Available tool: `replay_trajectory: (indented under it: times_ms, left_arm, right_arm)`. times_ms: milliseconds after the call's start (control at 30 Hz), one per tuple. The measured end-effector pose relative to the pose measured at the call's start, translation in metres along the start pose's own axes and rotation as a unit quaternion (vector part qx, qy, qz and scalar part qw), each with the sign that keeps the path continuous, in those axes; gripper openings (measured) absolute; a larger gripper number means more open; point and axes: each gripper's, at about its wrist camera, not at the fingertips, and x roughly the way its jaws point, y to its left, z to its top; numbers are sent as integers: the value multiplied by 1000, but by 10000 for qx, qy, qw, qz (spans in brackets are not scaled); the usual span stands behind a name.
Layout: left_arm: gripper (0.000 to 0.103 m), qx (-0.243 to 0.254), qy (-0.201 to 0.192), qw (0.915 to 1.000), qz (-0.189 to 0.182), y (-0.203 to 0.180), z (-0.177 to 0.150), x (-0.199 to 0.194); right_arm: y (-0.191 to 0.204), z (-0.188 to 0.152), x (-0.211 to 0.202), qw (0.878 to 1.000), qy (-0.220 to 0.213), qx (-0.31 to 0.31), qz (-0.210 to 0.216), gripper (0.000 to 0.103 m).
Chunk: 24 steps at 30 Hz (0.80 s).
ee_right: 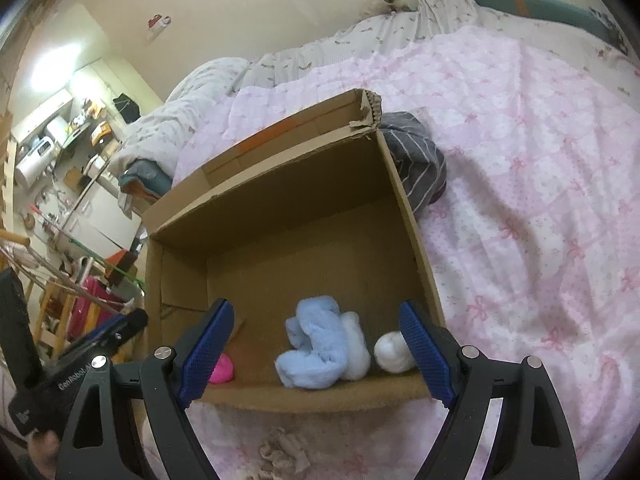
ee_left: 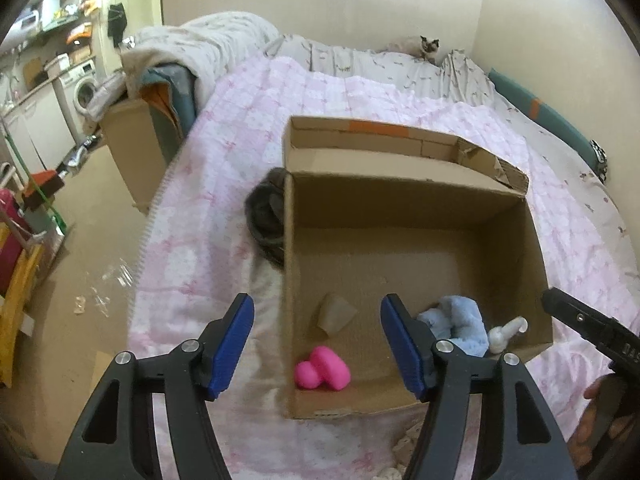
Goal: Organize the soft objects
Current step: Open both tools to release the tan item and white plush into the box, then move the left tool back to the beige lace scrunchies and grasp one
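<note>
Both hand-held grippers, left [ee_left: 317,346] and right [ee_right: 316,354], hover wide open and empty over a cardboard box [ee_left: 404,196] on the bed [ee_right: 540,184]. Inside lie three light, squashy items: one pink toy [ee_left: 322,368], one blue plush cloth [ee_right: 316,354] and one white piece, perhaps a sock [ee_right: 394,352]. Each looks best pinched mid-body.

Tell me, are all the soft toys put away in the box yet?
Not quite. Already in the cardboard box: the pink toy, the fluffy blue cloth and a small white toy. Nothing is in hand: the left gripper and right gripper hang over the box with jaws open. Still outside, against the box's wall, lies the grey striped cloth.
</note>
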Motion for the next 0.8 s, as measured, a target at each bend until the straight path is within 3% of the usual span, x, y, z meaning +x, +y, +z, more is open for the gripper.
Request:
replay_trajectory:
  times_ms: [200, 367, 800]
  left_arm:
    - [63, -70, -39, 10000, 39, 11, -9, -18]
    - [63, 10, 15, 9999, 126, 11, -24, -28]
    - [63, -28, 251, 9996, 126, 9, -61, -49]
  right_arm:
    - [0, -10, -19, 9999, -33, 73, 117, 90]
    - [-7, -30, -24, 9987, 185, 405, 246, 90]
    - [11, -63, -45, 9991, 307, 111, 288, 90]
